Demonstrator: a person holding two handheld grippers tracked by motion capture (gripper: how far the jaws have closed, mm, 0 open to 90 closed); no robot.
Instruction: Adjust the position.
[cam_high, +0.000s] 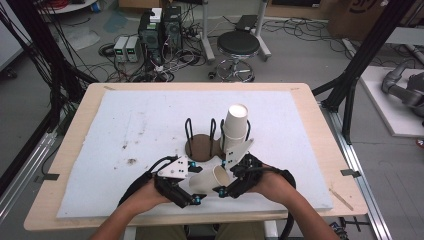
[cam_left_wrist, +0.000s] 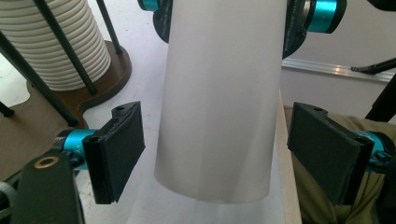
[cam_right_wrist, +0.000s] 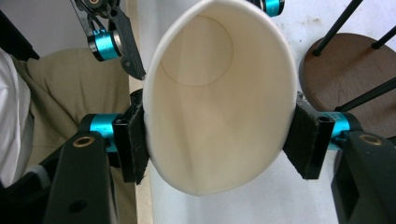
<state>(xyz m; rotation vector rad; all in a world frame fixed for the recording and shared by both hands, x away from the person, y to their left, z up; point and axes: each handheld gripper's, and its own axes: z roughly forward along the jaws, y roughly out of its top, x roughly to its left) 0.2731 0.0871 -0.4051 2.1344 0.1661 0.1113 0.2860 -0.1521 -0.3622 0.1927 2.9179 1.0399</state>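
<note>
The right gripper (cam_right_wrist: 219, 140) pinches the paper cup (cam_right_wrist: 217, 100) at its rim, bowing the mouth oval at centre frame; the left gripper (cam_left_wrist: 215, 149) stands wide around its base, untouching. Light, thin-walled, easily crushed: I'd grip gently near the stiffer rim

The high view looks forward and down from above; both gripper views, close in, share the paper cup (cam_left_wrist: 217, 102).

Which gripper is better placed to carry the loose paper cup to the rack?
Right. The right gripper pinches the paper cup at its rim, squeezing it oval, with the rack just beyond. The left gripper has its pads clear of the cup's sides.
</note>
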